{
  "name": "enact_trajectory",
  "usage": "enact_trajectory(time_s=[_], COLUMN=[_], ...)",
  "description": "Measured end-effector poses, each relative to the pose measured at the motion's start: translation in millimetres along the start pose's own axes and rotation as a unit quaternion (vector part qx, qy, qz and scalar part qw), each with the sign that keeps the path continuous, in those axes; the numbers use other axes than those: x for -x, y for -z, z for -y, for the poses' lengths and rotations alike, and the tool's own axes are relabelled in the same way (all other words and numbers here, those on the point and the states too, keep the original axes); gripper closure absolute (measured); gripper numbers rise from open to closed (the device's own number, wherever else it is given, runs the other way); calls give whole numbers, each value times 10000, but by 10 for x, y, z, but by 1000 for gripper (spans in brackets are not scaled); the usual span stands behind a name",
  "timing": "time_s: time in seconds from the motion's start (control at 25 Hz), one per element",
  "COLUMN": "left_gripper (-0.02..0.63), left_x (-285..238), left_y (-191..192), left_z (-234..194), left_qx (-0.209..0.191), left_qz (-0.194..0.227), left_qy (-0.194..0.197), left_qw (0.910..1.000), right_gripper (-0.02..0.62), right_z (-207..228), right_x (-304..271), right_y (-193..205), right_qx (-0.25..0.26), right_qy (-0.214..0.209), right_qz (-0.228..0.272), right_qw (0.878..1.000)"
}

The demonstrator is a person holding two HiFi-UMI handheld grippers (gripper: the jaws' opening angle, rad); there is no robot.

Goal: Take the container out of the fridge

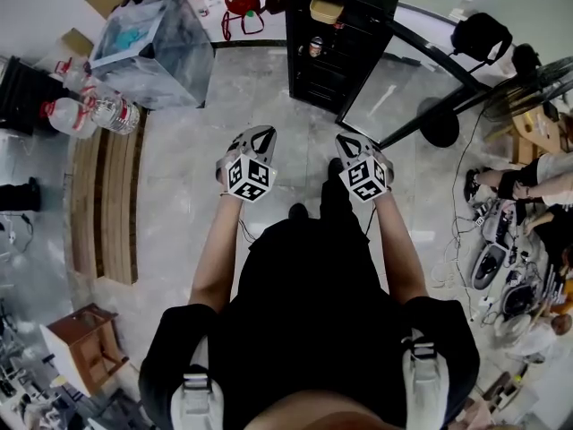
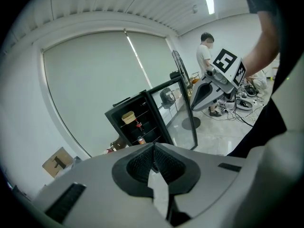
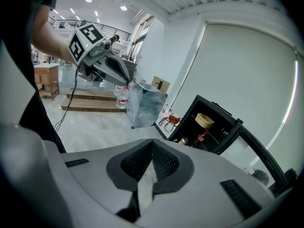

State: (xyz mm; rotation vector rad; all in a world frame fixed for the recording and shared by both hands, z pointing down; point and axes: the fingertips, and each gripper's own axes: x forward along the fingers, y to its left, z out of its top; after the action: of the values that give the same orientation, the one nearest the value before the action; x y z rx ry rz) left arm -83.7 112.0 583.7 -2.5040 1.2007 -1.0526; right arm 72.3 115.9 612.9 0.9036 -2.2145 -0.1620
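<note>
A black fridge [image 1: 333,47] stands ahead on the floor with its glass door [image 1: 394,92] swung open to the right. On its top shelf sits a beige round container [image 1: 326,9], also seen as the container [image 2: 128,117] and the container [image 3: 205,120]. A cola bottle [image 3: 200,137] and a can [image 1: 315,47] stand on the shelves below. My left gripper [image 1: 260,133] and right gripper [image 1: 348,139] hang side by side at waist height, well short of the fridge. Both are shut with nothing between the jaws; the tips meet in the left gripper [image 2: 153,146] and the right gripper [image 3: 152,144].
A translucent box [image 1: 157,38] and water bottles [image 1: 89,110] lie at the left by a wooden platform [image 1: 107,204]. A red bag [image 1: 240,3] sits left of the fridge. A fan [image 1: 528,88], seated people [image 1: 537,186] and floor cables are at the right. A small wooden stand [image 1: 85,343] is behind left.
</note>
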Motion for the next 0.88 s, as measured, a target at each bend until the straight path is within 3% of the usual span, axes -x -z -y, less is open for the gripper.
enact_trajectory(time_s=[0.88], left_gripper=[581], left_x=[-272], left_y=[-103], left_z=[-101], left_qx=[10], left_qz=[25], left_qy=[158], left_qw=[9999], right_gripper=[597], right_z=[280], right_x=[-118], right_y=[39], right_qx=[2], right_qy=[-12], right_qz=[-102], right_qw=[9999])
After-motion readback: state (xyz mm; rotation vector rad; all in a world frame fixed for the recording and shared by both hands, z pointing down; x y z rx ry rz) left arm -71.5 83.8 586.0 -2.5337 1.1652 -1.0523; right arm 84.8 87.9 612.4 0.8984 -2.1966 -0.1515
